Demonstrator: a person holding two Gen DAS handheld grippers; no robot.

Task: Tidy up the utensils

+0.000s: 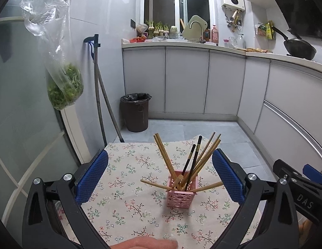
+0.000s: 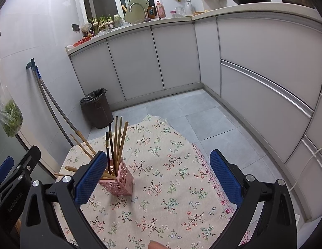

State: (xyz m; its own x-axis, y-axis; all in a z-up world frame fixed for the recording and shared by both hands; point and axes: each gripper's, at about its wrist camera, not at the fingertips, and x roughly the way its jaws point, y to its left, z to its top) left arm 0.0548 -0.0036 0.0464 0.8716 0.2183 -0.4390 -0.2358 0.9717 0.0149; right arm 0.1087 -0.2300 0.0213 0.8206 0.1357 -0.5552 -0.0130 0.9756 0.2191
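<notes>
Left wrist view: hovering above a table (image 1: 123, 211) draped in a flowered cloth, left gripper (image 1: 159, 175) spread wide, jaws gripping nothing. Standing upright between the blue pads (image 1: 92, 178), a pink holder (image 1: 178, 188) bristling with chopsticks (image 1: 202, 157), most leaning outward, two lying nearly flat across the rim. Showing at the right edge, part of the right gripper (image 1: 295, 186). Sitting on the floor beyond, a bin (image 1: 136, 112).

Right wrist view: hanging over the same cloth, right gripper (image 2: 158, 178) gaping wide, clutching nothing. Standing just behind its left pad, the holder (image 2: 119, 178), chopsticks (image 2: 117, 143) poking up.
</notes>
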